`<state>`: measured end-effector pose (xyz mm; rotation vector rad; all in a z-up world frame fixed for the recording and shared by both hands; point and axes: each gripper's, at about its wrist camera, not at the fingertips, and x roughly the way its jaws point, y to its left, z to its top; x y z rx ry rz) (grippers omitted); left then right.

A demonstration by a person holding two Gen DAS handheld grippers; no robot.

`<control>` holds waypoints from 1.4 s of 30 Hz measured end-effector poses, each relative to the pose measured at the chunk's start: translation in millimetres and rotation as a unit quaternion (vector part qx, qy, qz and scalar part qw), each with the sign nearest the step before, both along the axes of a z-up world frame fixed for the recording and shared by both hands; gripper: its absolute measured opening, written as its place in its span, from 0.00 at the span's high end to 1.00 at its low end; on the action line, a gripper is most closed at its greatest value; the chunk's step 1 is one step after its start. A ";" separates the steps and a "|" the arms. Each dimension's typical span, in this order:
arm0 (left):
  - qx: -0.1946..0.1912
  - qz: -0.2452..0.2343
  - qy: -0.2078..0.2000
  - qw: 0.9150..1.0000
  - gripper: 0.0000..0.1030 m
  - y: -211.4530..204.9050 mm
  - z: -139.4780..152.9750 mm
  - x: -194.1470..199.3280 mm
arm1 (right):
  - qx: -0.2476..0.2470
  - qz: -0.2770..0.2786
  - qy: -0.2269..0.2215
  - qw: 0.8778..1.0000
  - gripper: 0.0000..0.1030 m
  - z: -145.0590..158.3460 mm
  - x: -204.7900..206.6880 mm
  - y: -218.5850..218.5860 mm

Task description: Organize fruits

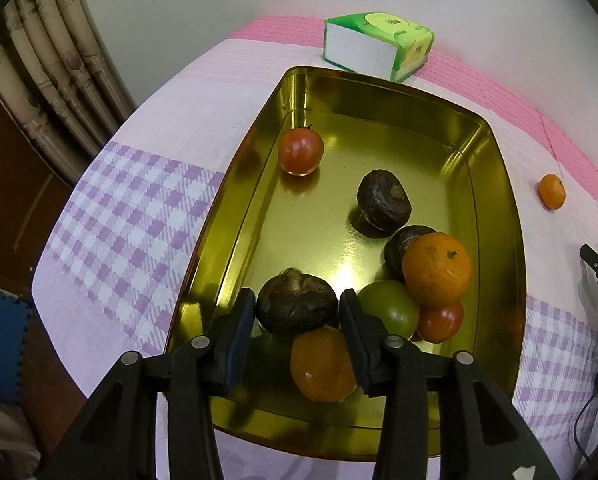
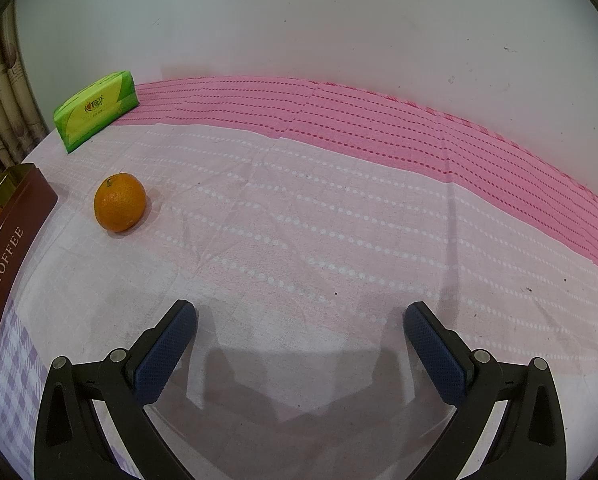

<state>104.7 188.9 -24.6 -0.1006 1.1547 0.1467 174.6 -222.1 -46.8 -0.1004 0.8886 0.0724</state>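
In the left wrist view a dark brown wrinkled fruit (image 1: 297, 304) sits low in the middle of the frame, gripped between the jaws of the left gripper (image 1: 297, 312), which are drawn in narrow with a pad against each of its sides. The gripper reaches in from the bottom edge over the near end of a gold tin tray (image 1: 235, 216).

Counted in the tray: three dark wrinkled fruits, the held one, another (image 1: 383, 200) near the centre, and a third (image 1: 403, 246) partly hidden right of centre; two oranges, one (image 1: 437, 269) at the right and one (image 1: 323, 364) below the held fruit; two red tomatoes, one (image 1: 301, 151) alone at the upper left and one (image 1: 439, 322) at the lower right; one green tomato (image 1: 389, 312) touching the right pad.

One more small orange (image 2: 119, 202) lies on the pink cloth of the worktop (image 2: 339, 220), outside the tray's brown outer wall (image 2: 7, 248) at the left edge of the right wrist view. The right gripper (image 2: 299, 332) hovers low over the cloth, jaws spread wide and holding nothing. A green tissue pack (image 2: 97, 110) stands at the upper left.
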 end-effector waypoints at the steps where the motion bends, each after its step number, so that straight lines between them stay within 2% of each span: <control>1: 0.002 0.001 -0.002 1.000 0.57 0.2 0.7 -0.4 | 0.000 0.000 0.000 1.000 0.00 -0.1 -0.1 0.2; 9: 0.000 0.004 -0.016 1.000 0.52 2.0 6.8 -2.7 | 0.001 0.001 0.002 1.000 0.00 -0.4 -0.3 0.5; 14: 0.002 0.001 -0.026 1.000 0.47 1.7 11.0 -7.1 | 0.000 0.014 0.017 1.000 0.00 0.6 -5.4 7.7; 20: 0.004 -0.001 -0.031 0.999 0.44 -0.5 13.1 -8.6 | -0.004 0.048 0.025 0.999 0.00 -0.6 -14.7 31.0; 26: 0.003 -0.002 -0.043 0.999 0.39 -2.4 19.6 -14.9 | -0.004 0.049 0.027 0.998 0.00 -1.5 -15.1 59.0; 39: 0.012 0.010 -0.064 0.998 0.30 2.7 28.4 -27.1 | -0.008 0.063 0.026 0.998 0.00 -1.7 16.2 114.8; 42: 0.009 0.014 -0.066 0.998 0.29 5.0 28.8 -27.2 | -0.008 0.064 0.022 0.998 0.04 -0.5 22.8 122.4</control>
